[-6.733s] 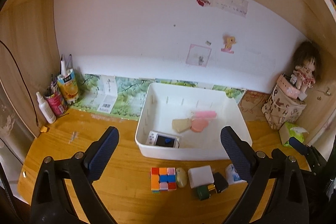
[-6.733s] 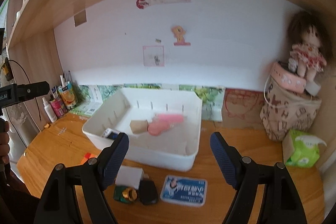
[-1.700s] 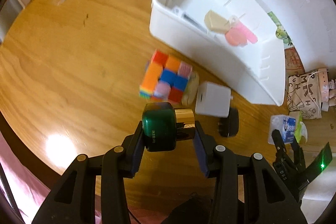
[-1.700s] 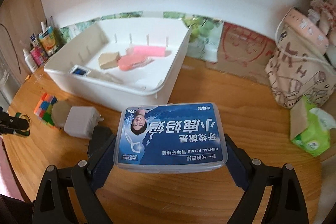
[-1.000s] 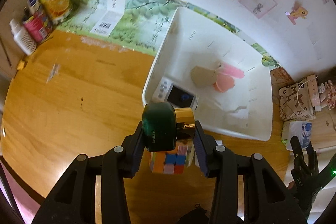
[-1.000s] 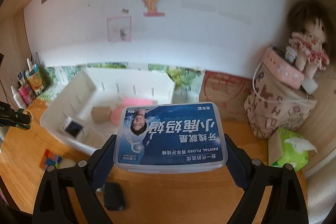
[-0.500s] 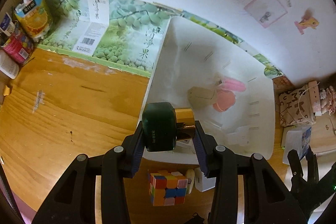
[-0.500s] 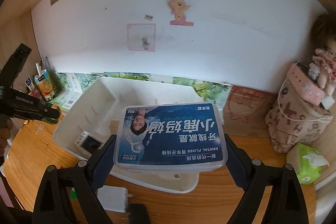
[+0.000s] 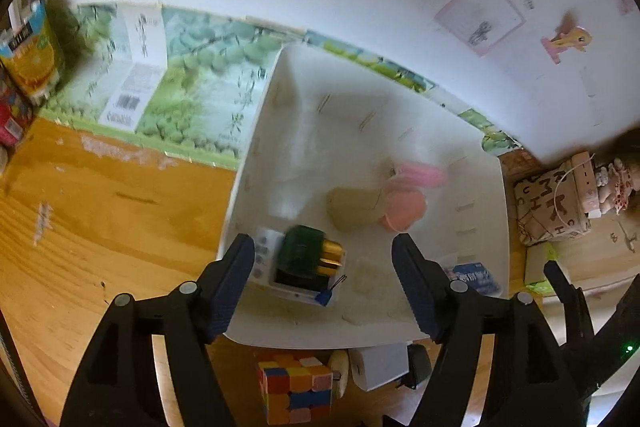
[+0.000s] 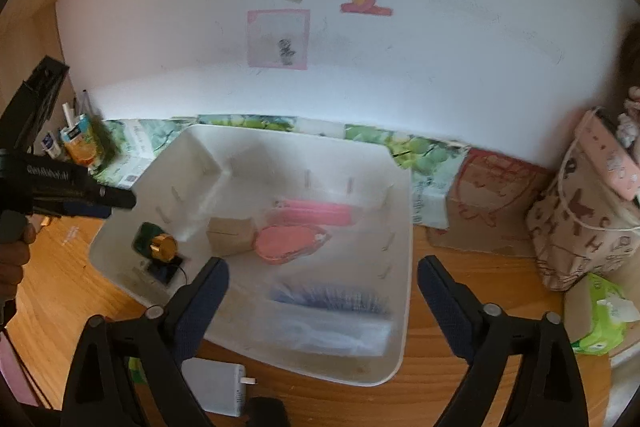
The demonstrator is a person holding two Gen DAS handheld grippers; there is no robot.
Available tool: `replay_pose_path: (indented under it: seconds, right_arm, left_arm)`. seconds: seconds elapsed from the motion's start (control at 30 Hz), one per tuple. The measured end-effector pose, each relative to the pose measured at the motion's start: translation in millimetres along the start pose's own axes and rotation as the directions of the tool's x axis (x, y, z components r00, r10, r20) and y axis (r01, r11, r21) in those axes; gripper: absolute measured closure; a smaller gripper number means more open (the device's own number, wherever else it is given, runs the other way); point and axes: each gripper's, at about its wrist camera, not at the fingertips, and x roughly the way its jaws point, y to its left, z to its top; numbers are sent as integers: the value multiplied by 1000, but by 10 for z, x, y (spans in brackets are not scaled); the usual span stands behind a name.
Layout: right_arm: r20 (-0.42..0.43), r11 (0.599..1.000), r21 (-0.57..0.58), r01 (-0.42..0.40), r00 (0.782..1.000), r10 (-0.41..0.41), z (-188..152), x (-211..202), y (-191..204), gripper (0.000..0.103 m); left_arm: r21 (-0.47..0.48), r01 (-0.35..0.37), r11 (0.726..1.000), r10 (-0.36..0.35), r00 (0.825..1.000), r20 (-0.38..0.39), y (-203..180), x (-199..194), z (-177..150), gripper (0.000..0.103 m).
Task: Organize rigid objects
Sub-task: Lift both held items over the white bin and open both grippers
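Observation:
A white bin (image 9: 256, 147) (image 10: 404, 267) stands on the wooden desk. My left gripper (image 9: 322, 247) hangs over its near left corner, jaws opening, nothing between the pads. Below it a green bottle with a gold cap (image 9: 308, 255) (image 10: 154, 243) lies on a small screen device (image 9: 288, 283). My right gripper (image 10: 323, 265) is over the bin's near right part, jaws opening and empty. A blue dental floss box (image 10: 328, 303) (image 9: 472, 277), blurred, is in the bin beneath it. A tan block (image 10: 230, 235) and pink items (image 10: 292, 243) lie mid-bin.
In front of the bin lie a colour cube (image 9: 296, 391), a white charger (image 9: 376, 367) (image 10: 216, 391) and a black item (image 9: 416, 367). A patterned bag (image 10: 580, 227) and a green tissue pack (image 10: 600, 319) stand right. A juice carton (image 9: 32, 51) stands back left.
Both grippers let go over the bin. The green bottle left the left jaws and landed on the device. The floss box left the right jaws and dropped into the bin.

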Motion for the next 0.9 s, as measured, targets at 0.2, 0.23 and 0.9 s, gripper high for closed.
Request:
replay_pose_path:
  seconds: [0.2, 0.23, 0.9]
  right_arm:
    - [10, 1000, 1, -10, 1000, 10, 16, -46, 34, 2]
    - [13, 1000, 0, -12, 1000, 12, 20, -69, 39, 2]
    - [161, 999, 28, -39, 986, 34, -59, -961, 131, 2]
  left_arm:
    - [30, -29, 999, 28, 999, 36, -50, -109, -4, 28]
    - [30, -30, 999, 28, 999, 44, -57, -141, -14, 28]
    - [73, -28, 997, 7, 963, 270, -176, -1192, -458, 28]
